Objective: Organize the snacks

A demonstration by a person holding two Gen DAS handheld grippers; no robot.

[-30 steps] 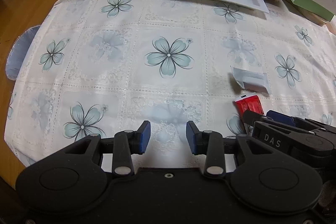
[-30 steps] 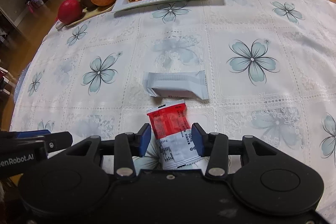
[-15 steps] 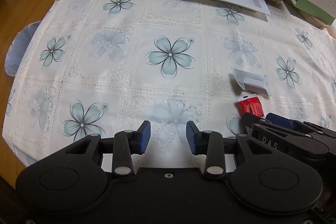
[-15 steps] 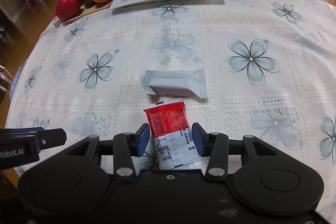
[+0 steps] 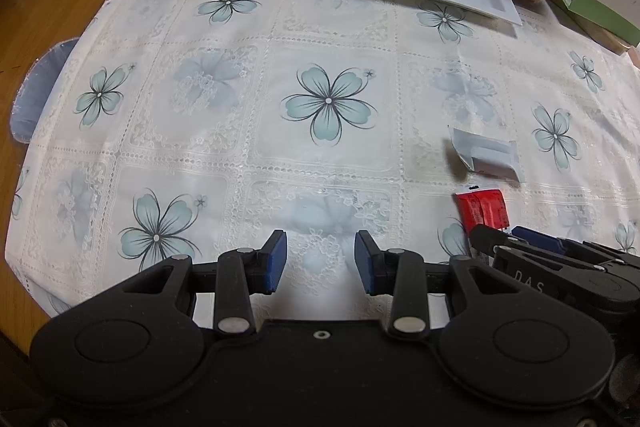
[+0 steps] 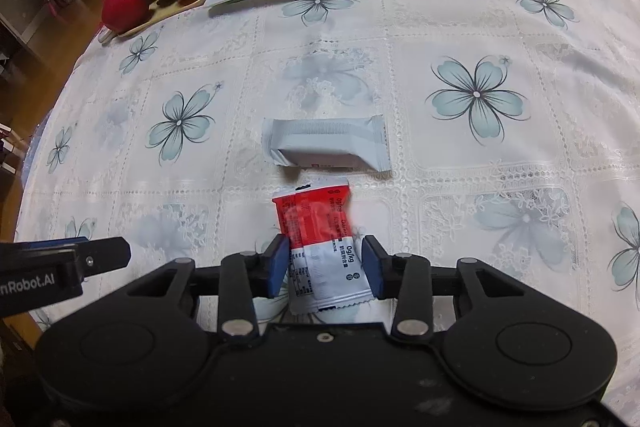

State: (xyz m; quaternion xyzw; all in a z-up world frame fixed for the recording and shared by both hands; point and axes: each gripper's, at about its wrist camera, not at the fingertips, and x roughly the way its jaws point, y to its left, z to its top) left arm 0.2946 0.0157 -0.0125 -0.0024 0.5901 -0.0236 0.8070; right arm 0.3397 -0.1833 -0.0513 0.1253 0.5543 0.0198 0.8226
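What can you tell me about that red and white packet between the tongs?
The red and white packet is a small, flat, glossy wrapper, red at its far half and white with small print nearer the camera, its end seams crimped. It lies on the flowered tablecloth, just short of a white packet. The right tongs have just been closing, pads at its sides.

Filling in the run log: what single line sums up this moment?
right gripper: jaws just closing around red-and-white snack packet | left gripper: open, empty | flat white wrapped snack bar: on floral tablecloth
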